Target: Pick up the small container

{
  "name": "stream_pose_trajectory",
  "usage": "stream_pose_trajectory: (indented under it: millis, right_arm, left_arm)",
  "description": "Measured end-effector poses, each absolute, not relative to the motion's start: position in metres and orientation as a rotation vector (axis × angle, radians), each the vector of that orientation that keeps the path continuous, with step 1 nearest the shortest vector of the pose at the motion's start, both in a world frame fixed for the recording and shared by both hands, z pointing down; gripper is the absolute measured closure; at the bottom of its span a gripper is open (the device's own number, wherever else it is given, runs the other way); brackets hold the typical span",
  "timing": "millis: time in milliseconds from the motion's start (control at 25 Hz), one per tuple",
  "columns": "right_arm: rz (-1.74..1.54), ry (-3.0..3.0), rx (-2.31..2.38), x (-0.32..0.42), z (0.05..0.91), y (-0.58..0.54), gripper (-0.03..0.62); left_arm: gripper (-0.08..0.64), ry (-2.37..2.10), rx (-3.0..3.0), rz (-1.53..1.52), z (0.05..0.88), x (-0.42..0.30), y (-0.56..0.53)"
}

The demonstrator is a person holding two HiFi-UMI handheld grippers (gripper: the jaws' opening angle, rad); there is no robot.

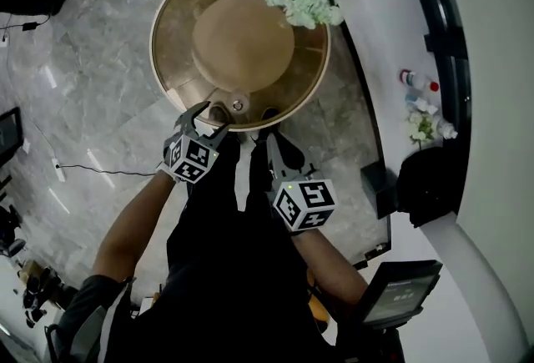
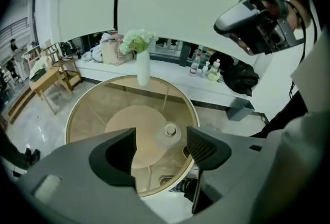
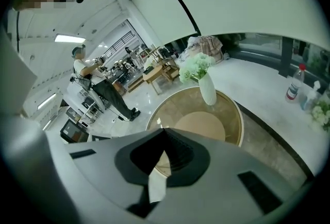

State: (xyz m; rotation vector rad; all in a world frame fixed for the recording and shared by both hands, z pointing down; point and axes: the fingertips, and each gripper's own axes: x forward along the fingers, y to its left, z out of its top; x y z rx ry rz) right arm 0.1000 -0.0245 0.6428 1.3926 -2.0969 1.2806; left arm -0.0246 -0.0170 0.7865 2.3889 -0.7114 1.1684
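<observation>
The left gripper (image 2: 161,138) has its grey jaws spread wide, gripping nothing. The right gripper (image 3: 165,133) has its jaws pressed together at the tips, empty. Seen between the left jaws, untouched by either pad, the small clear round container with a ringed, pale lid (image 2: 169,133) stands upright near the closest edge of the round gold-rimmed glass table (image 2: 82,102). At the table's far edge stands a white vase of pale green flowers (image 2: 143,66).
</observation>
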Motion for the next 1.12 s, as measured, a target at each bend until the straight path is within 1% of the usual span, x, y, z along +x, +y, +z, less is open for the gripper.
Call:
stream_pose_trajectory:
  millis: [80,120,440,840,1120]
  right_arm:
    - [1.303,-2.069,1.397,0.104,0.654,-0.022,0.586]
    - [1.313,-2.055,1.398,0.106,0.659,-0.021,0.586]
    - [1.394,-1.962,1.414,0.115,0.698,-0.006,0.586]
    - [1.451,-1.909,1.391,0.120,0.721,0.013,0.586]
    - [1.461,-1.892,1.402,0.127,0.730,0.015,0.586]
  left_arm:
    - [0.241,-0.655,2.420,1.206,0.804,-0.011,-0.016]
    - [0.235,-0.636,2.435,1.230,0.813,-0.006,-0.017]
    - [0.232,-0.540,2.462,1.333,0.873,0.020,-0.017]
    - [0.233,-0.420,2.438,1.468,0.917,0.037,-0.012]
    - [0.232,-0.453,2.418,1.508,0.936,0.042,-0.015]
